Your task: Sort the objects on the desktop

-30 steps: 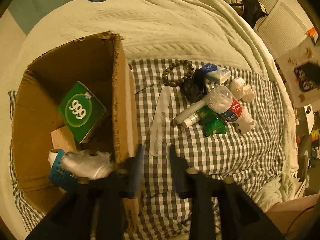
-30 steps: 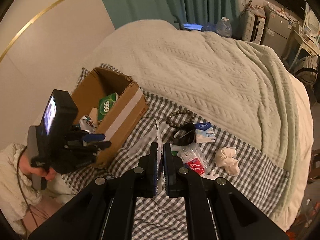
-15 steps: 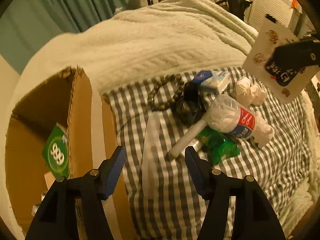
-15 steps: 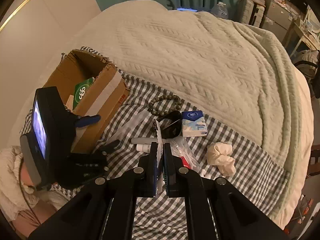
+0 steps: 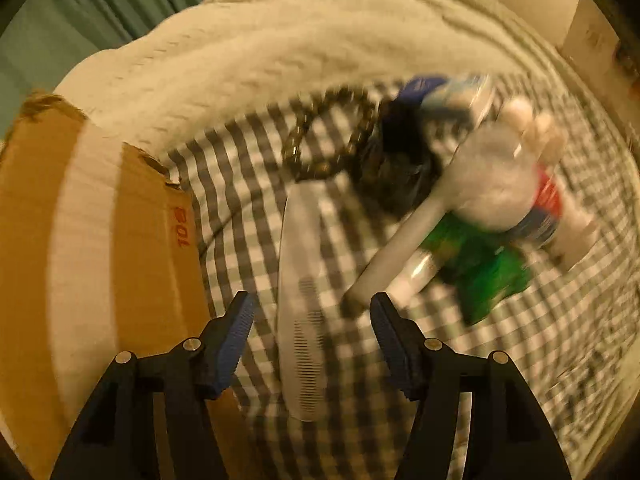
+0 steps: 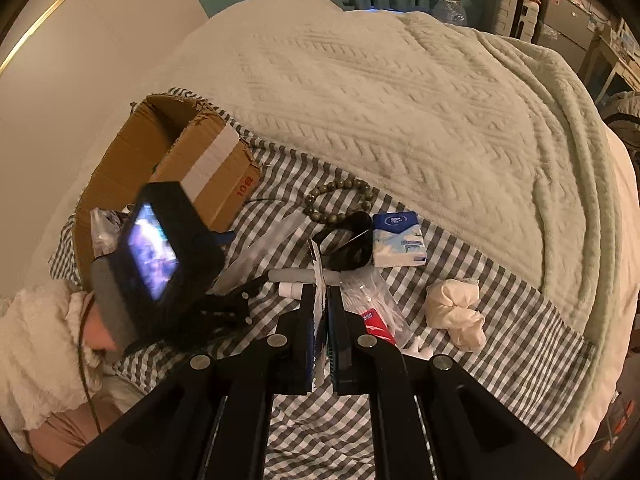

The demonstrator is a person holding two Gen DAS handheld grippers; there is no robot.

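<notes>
My left gripper (image 5: pixel 312 312) is open and hangs low over a clear plastic comb (image 5: pixel 300 304) lying on the checked cloth (image 5: pixel 248 184), with the comb between its fingers. The cardboard box (image 5: pixel 92 248) stands just to the left. My right gripper (image 6: pixel 320 300) is shut on a thin white card (image 6: pixel 318 276), held edge-on above the cloth. In the right wrist view the left gripper (image 6: pixel 236 300) sits by the box (image 6: pixel 200 168) over the comb (image 6: pixel 256 252). The left wrist view is blurred by motion.
On the cloth lie a bead bracelet (image 6: pixel 338 200), a black object (image 6: pixel 348 244), a tissue pack (image 6: pixel 398 240), a white tube (image 5: pixel 400 248), a swab container (image 5: pixel 504 192), a green packet (image 5: pixel 484 272) and a cream bundle (image 6: pixel 456 312). A knitted blanket (image 6: pixel 400 100) covers the bed behind.
My left gripper has left the box, opened wide, and dropped toward the comb on the cloth. My right gripper still holds the card and has shifted only slightly.
</notes>
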